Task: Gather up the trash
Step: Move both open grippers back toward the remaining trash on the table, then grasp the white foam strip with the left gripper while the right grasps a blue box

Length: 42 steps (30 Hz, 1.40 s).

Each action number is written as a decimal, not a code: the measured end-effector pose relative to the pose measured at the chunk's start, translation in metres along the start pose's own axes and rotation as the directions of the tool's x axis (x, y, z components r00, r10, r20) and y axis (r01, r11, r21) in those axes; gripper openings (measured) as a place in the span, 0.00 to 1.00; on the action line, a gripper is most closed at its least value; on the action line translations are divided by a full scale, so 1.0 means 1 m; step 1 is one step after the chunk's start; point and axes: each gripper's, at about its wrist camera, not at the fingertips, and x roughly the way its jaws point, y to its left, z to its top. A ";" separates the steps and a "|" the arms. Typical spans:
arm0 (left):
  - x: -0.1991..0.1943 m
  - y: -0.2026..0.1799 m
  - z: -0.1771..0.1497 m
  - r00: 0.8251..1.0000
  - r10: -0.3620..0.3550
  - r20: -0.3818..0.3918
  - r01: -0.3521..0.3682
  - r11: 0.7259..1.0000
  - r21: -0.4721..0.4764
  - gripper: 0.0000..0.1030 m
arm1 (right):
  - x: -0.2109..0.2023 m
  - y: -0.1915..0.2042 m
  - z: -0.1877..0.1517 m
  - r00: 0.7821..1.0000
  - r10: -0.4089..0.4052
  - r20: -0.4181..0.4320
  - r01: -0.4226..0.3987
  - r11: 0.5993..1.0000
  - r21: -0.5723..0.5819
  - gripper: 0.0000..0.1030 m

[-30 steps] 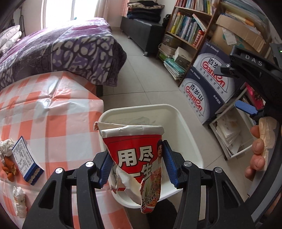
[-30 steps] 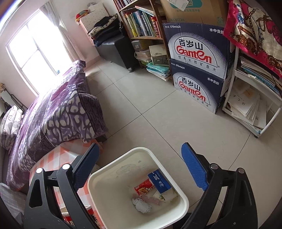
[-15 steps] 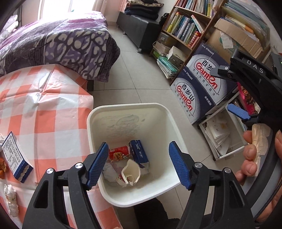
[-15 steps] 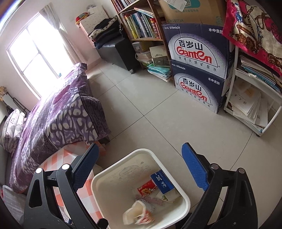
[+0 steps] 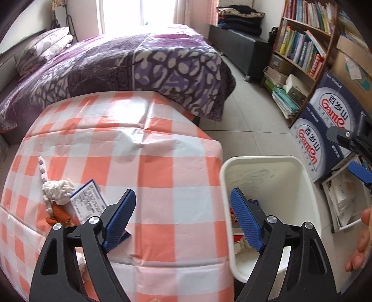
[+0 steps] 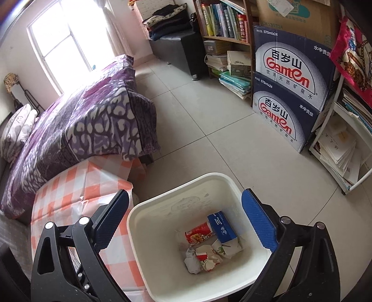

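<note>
A white bin (image 6: 200, 185) stands on the floor beside the checked table (image 5: 144, 162); it also shows in the left wrist view (image 5: 267, 160). In it lie a red crumpled cup (image 6: 207, 255), a red packet (image 6: 197, 233), a blue carton (image 6: 220, 226) and a grey paper wad (image 6: 191, 261). My left gripper (image 5: 183, 220) is open and empty over the table's right edge. On the table's left lie a blue-white box (image 5: 88, 204), a white tissue wad (image 5: 58, 188) and orange scraps (image 5: 58, 213). My right gripper (image 6: 186, 223) is open and empty above the bin.
A bed with a purple cover (image 5: 139, 62) stands behind the table. Stacked Ganten water boxes (image 6: 290, 93), a bookshelf (image 6: 223, 21) and a white rack of papers (image 6: 341, 148) line the right wall. Tiled floor (image 6: 197, 111) lies between them.
My left gripper opened and let the red cup fall into the bin. It then swung left from over the bin toward the table. My right gripper stayed open above the bin.
</note>
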 end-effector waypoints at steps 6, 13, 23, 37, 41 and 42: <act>0.013 0.063 0.006 0.993 0.116 -0.038 -0.119 0.987 -0.112 0.80 | 0.011 0.037 -0.017 0.999 0.011 -0.046 -0.015 0.996 -0.091 0.92; 0.025 0.149 0.016 0.972 0.216 -0.097 -0.233 0.945 -0.231 0.80 | 0.025 0.087 -0.043 0.994 0.019 -0.108 -0.043 0.974 -0.224 0.92; 0.048 0.241 0.019 0.955 0.235 -0.181 -0.289 0.876 -0.387 0.80 | 0.046 0.164 -0.098 0.974 0.034 -0.224 -0.140 0.869 -0.474 0.93; 0.076 0.285 0.002 0.942 0.216 -0.259 -0.314 0.841 -0.442 0.46 | 0.067 0.246 -0.175 0.885 0.057 -0.463 -0.377 0.672 -0.637 0.93; 0.070 0.294 -0.002 0.950 0.189 -0.247 -0.285 0.845 -0.453 0.18 | 0.071 0.260 -0.187 0.882 0.045 -0.469 -0.386 0.640 -0.664 0.93; 0.069 0.299 -0.004 0.955 0.171 -0.242 -0.270 0.842 -0.467 0.16 | 0.072 0.261 -0.190 0.883 0.044 -0.468 -0.385 0.638 -0.667 0.92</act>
